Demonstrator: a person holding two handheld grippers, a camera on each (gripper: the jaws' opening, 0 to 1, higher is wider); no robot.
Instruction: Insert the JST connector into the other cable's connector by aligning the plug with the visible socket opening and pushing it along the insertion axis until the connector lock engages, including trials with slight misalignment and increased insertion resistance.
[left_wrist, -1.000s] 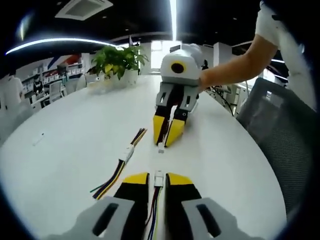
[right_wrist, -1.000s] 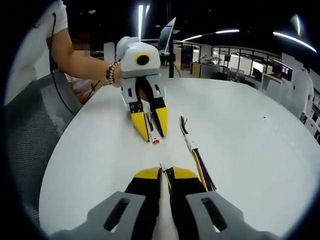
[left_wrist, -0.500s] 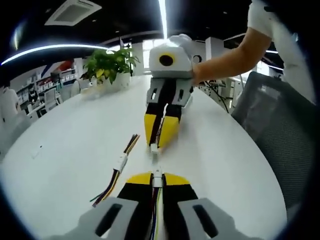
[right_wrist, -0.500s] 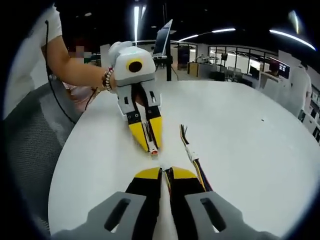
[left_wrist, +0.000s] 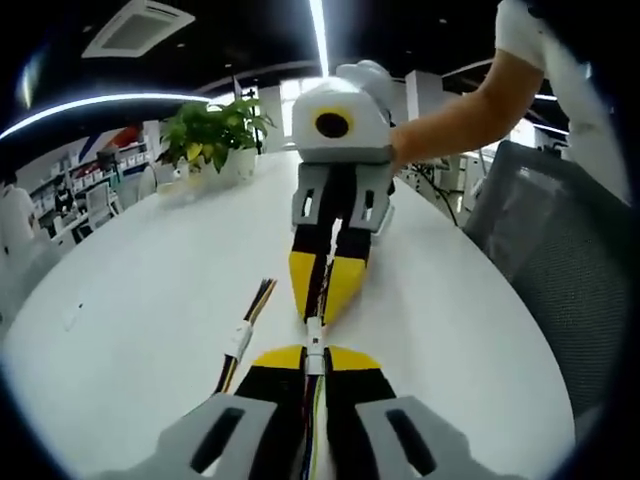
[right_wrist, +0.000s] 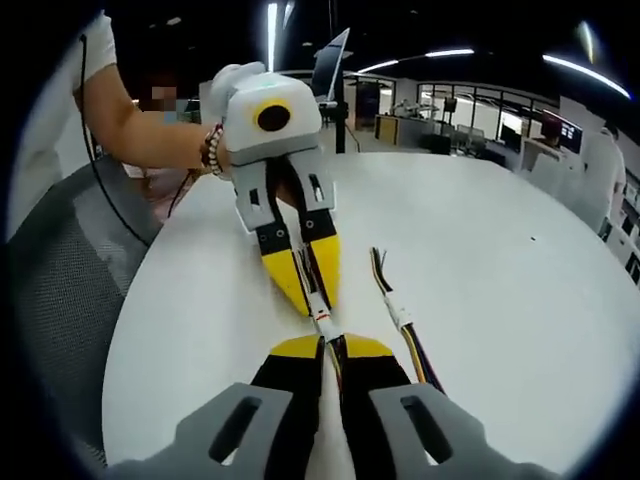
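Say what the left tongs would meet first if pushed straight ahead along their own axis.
Most likely the right tongs, pointing back at them. The white connector held by the left tongs seems already at the opposing tip; any remaining gap is unclear.

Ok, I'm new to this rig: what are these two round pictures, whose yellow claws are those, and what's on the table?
There is no robot arm. A person holds a two-jaw gripper in each hand, and a fisheye camera rides on each one, looking forward along its jaws.

In the left gripper view, the left gripper rises from the bottom, shut on a cable with a white connector. Facing it is the right gripper, held by the person's hand.

The right gripper view is the same scene from the other side: the right gripper at the bottom, shut on its own cable, and the left gripper opposite. The two connector ends meet tip to tip; whether the lock has engaged is too small to tell.

On the white table lies a spare cable, with a potted plant at the far end.
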